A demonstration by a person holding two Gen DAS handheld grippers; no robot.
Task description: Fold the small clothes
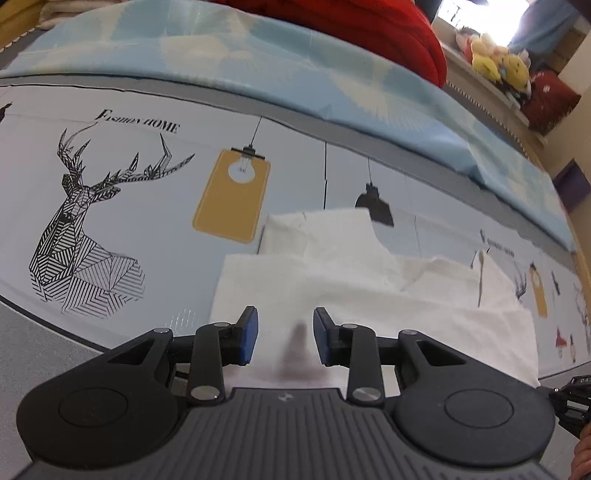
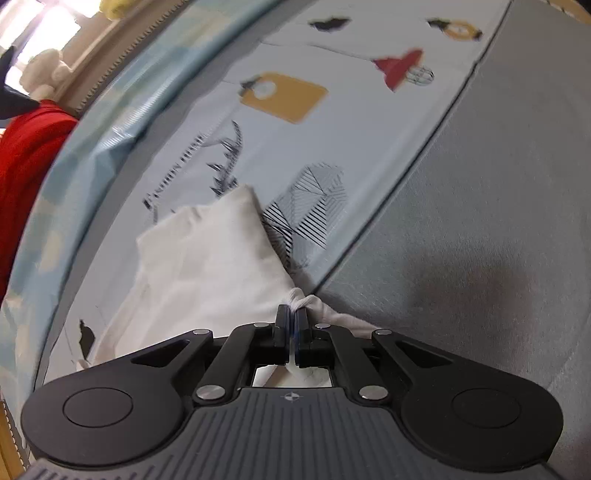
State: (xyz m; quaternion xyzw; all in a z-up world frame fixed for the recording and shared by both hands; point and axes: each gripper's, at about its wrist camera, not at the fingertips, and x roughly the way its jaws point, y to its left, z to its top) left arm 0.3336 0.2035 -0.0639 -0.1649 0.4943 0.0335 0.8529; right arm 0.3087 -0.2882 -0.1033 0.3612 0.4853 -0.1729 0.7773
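Your printed bedsheet [image 1: 147, 221] is smooth under the white garment [image 1: 332, 277]. Your right gripper [image 2: 291, 314] is clamped on only a small bunched corner, which may slip free if you pull hard. Your left gripper [image 1: 284, 332] hovers over the cloth, fingers apart, gripping nothing.

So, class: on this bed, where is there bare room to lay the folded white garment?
Free: the plain grey strip beside the printed sheet, and the print between the deer and the yellow lamp. Crowded: the far edge, under the blue blanket and red bedding, and where the white garment lies.
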